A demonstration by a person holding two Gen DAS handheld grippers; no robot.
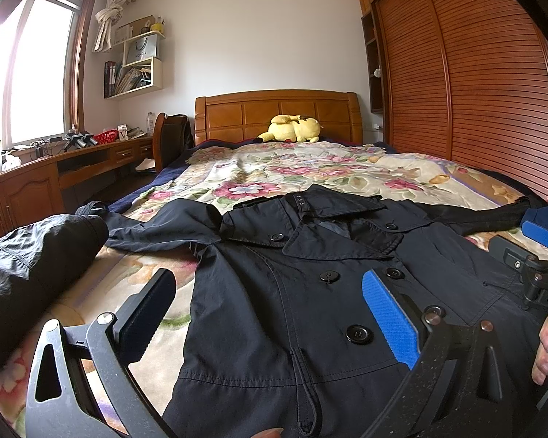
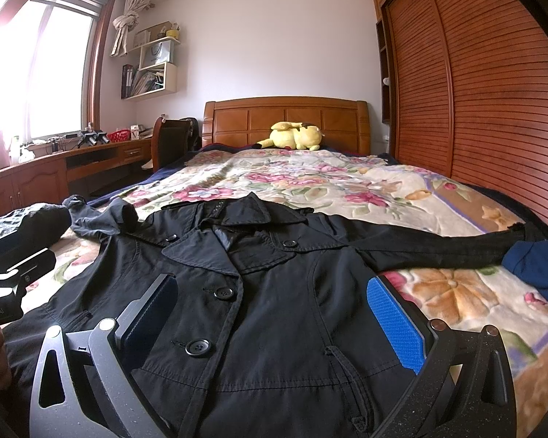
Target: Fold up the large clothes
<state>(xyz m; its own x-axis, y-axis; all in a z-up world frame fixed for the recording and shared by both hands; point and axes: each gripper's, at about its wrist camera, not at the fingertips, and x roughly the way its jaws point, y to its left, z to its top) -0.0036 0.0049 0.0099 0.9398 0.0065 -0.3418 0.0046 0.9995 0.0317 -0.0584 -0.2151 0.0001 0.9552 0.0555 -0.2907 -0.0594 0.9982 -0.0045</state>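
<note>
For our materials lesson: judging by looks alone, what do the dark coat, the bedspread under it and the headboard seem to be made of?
Dark coat: thin woven cloth, perhaps cotton or nylon blend; matte, finely creased, stitched seams.
Bedspread: soft plush fabric, likely fleece; fuzzy surface blurs the floral print.
Headboard: varnished wood, orange-brown with a sheen and framed panels.

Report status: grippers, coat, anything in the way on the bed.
Left gripper open, right gripper open, both over the coat. Dark coat flat, front up, sleeves spread, unfolded. Black bundle lies beside the left sleeve; blue cloth at the right sleeve.
</note>
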